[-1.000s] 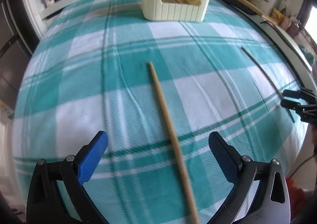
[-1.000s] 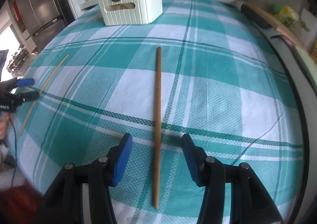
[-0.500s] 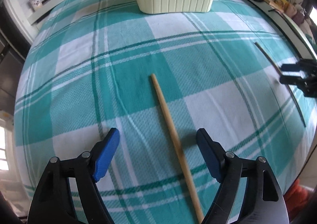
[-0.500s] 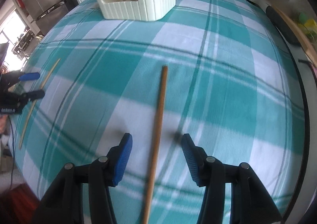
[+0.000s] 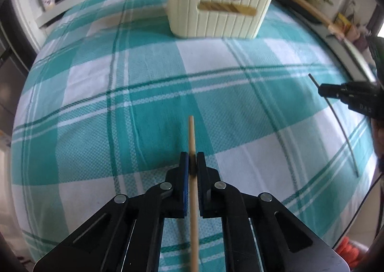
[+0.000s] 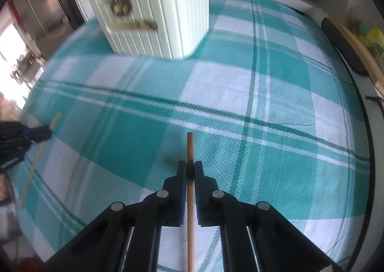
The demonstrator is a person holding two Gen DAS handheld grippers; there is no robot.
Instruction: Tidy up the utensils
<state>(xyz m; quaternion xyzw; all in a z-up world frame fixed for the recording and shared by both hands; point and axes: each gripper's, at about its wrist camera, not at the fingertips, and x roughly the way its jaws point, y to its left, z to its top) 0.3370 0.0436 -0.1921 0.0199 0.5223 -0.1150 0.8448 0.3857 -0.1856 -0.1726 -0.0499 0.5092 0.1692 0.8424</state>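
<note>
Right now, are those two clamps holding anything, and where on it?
Yes. The left hand-held gripper pinches a pale chopstick near its far end; the right hand-held gripper pinches a darker chopstick likewise.

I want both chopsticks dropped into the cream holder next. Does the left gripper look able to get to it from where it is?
Probably yes. The left gripper is shut on its chopstick, and only bare checked cloth lies between it and the holder, which stands straight ahead.
</note>
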